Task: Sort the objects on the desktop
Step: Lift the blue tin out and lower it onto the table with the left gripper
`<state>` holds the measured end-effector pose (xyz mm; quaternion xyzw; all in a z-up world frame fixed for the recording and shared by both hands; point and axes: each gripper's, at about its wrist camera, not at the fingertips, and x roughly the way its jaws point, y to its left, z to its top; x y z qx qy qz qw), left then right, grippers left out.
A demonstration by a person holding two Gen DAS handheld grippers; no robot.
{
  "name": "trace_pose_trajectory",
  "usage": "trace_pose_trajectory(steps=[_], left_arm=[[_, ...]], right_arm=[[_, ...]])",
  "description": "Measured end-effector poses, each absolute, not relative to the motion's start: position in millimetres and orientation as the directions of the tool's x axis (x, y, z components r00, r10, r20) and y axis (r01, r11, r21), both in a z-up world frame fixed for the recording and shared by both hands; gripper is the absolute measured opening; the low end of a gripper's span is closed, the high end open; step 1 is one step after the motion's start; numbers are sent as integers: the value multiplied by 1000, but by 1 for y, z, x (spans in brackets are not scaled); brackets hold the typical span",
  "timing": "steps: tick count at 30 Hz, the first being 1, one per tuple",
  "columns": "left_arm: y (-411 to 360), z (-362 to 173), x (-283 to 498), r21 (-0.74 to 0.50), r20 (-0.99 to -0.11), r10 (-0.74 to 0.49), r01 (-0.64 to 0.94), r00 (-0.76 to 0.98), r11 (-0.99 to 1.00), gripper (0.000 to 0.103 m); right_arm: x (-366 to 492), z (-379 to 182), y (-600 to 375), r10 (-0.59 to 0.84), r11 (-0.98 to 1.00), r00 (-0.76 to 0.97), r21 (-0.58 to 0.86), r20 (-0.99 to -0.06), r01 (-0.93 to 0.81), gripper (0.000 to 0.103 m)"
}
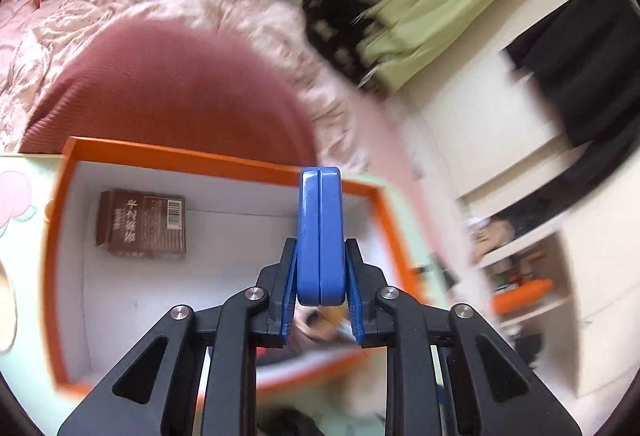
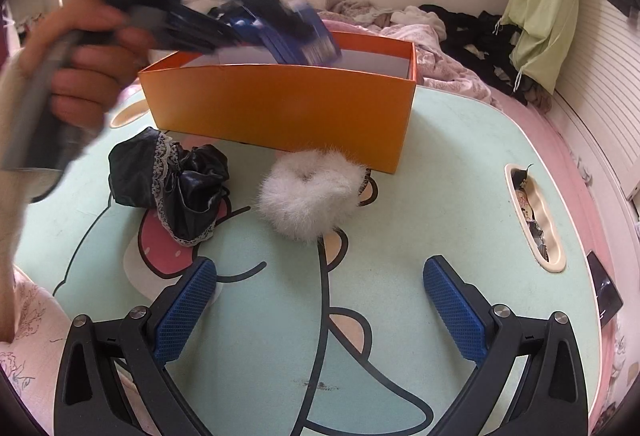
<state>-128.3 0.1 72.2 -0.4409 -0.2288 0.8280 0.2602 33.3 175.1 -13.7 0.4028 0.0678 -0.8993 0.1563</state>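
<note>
My left gripper (image 1: 320, 256) is shut on a flat blue tin (image 1: 320, 236), held edge-up above the open orange box (image 1: 224, 160). A brown packet (image 1: 142, 224) lies on the box's white floor. In the right wrist view the left gripper (image 2: 304, 32) with the blue tin (image 2: 316, 36) hovers, blurred, over the orange box (image 2: 280, 108). My right gripper (image 2: 320, 300) is open and empty, low over the mint cartoon table (image 2: 440, 204). A white fluffy scrunchie (image 2: 310, 192) and a black lace-trimmed satin scrunchie (image 2: 176, 184) lie in front of the box.
The table stands on a bed with pink bedding (image 2: 440, 68) and scattered clothes. A slot handle (image 2: 536, 216) is cut into the table's right side. A dark red cushion (image 1: 160, 88) sits behind the box. White shelves (image 1: 520, 256) stand to the right.
</note>
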Motion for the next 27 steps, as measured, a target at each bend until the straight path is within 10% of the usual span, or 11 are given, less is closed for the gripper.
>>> trace_pose_trajectory(steps=[7,22,25,27], left_arm=[[-40,97,-31,-633,-476,700,-346,-532,-693,23],[-68,-3,3,-550,-652,514,-118,-557,-827,25],[-57,3,12,-468,-680,462,-148,-569,-871,41],[-53,8,20,-429,-692,433,-153,-577,-890,73]], right_arm=[[34,-14,176,-227,-942,-627,4,-745,336,103],[36,-15,177,-227,-942,-628,4,-744,336,103],[36,-15,177,-228,-942,-628,5,-744,335,103],[36,-16,178,-227,-942,-628,4,-744,336,103]])
